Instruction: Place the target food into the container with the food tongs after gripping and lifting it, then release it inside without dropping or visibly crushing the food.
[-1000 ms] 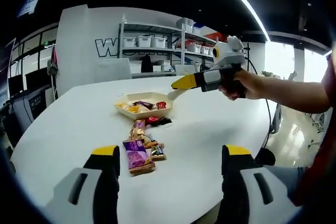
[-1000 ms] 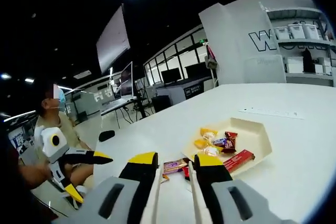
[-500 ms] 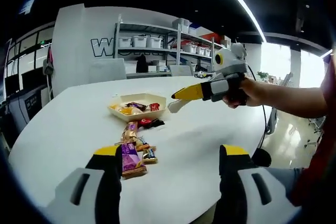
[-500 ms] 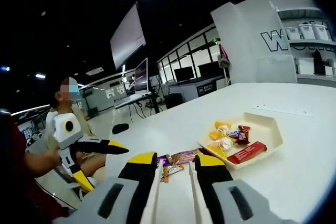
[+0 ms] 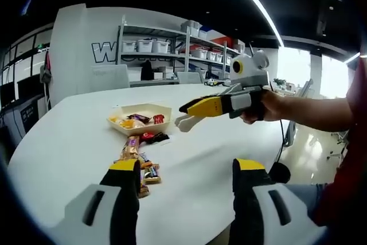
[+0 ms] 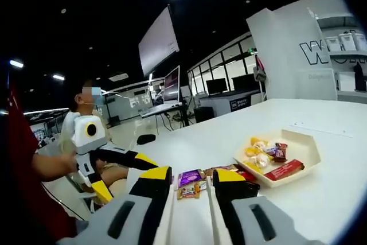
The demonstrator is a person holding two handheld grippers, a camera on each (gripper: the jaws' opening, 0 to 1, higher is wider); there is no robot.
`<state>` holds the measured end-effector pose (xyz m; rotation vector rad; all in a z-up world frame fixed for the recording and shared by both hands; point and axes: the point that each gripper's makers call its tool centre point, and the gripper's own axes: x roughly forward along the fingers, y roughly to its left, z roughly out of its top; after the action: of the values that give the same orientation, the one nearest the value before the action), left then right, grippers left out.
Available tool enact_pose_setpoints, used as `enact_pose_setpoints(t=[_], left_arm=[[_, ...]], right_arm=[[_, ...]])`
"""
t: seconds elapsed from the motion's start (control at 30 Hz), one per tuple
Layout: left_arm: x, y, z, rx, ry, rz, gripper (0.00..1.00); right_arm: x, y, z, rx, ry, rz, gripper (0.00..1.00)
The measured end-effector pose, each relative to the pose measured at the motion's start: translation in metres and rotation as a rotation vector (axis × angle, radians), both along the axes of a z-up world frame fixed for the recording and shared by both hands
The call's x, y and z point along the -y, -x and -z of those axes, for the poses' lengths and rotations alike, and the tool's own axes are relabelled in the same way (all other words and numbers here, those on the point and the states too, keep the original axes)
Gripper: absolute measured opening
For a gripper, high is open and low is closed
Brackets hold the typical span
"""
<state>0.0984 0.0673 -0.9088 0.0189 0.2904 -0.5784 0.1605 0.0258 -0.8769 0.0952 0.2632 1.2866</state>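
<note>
The right gripper (image 6: 191,183) is clamped on the food tongs (image 6: 170,202). The two white arms of the tongs run along the insides of its jaws. The arms are a little apart and there is no food between them.

In the left gripper view, the right gripper (image 5: 192,109) comes in from the right of the frame, and a hand (image 5: 261,105) holds it. The white tips of the tongs (image 5: 183,123) hang in the air above the white table (image 5: 74,136).

The left gripper (image 5: 185,169) has its jaws wide apart and holds nothing. In the right gripper view it (image 6: 131,182) waits at the lower left.

A second ago the tray sat in the middle of the right gripper view. Now it is off to the right, and the loose snacks are in the middle, between the two jaws. So the right hand has turned the tongs away from the tray and toward the loose snacks. I think it is lining up to pick one. Nothing is gripped yet.

The purple snack pack (image 6: 189,177) is right in front of the tongs, so it looks like the one to grab. It is small, shiny and flat. It lies on the table beside some brown packs, just left of the tray (image 6: 299,140).

In the left gripper view the loose snacks (image 5: 143,167) lie by the left jaw, with the tray (image 5: 163,109) behind them. The tray already has a few sweets and a red bar (image 6: 285,169) in it.
</note>
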Motion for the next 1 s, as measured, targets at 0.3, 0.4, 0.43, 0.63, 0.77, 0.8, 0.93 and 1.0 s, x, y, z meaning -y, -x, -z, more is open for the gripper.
enact_pose_setpoints(t=[0.3, 0.4, 0.43, 0.63, 0.77, 0.8, 0.93, 1.0], left_arm=[[0.015, 0.0, -0.003, 0.005, 0.004, 0.051, 0.53], [0.019, -0.001, -0.003, 0.004, 0.004, 0.062, 0.53], [0.02, -0.002, -0.003, 0.003, 0.002, 0.064, 0.53], [0.026, -0.001, -0.006, -0.004, 0.018, 0.088, 0.52], [0.028, -0.001, -0.006, 0.0, -0.001, 0.1, 0.51], [0.029, 0.0, -0.007, -0.001, 0.002, 0.107, 0.49], [0.034, 0.001, -0.008, -0.002, 0.016, 0.136, 0.38], [0.037, 0.002, -0.01, 0.012, 0.018, 0.156, 0.27]], right_arm=[[0.001, 0.024, 0.001, -0.036, -0.057, -0.098, 0.24], [0.001, 0.031, 0.002, -0.028, -0.059, -0.12, 0.24], [0.001, 0.032, 0.003, -0.028, -0.058, -0.127, 0.24], [0.0, 0.041, 0.004, -0.026, -0.054, -0.164, 0.24], [0.0, 0.044, 0.004, -0.027, -0.055, -0.181, 0.24], [0.001, 0.044, 0.004, -0.026, -0.055, -0.182, 0.24], [0.0, 0.051, 0.002, -0.042, -0.065, -0.203, 0.24], [-0.001, 0.054, 0.002, -0.049, -0.063, -0.214, 0.24]])
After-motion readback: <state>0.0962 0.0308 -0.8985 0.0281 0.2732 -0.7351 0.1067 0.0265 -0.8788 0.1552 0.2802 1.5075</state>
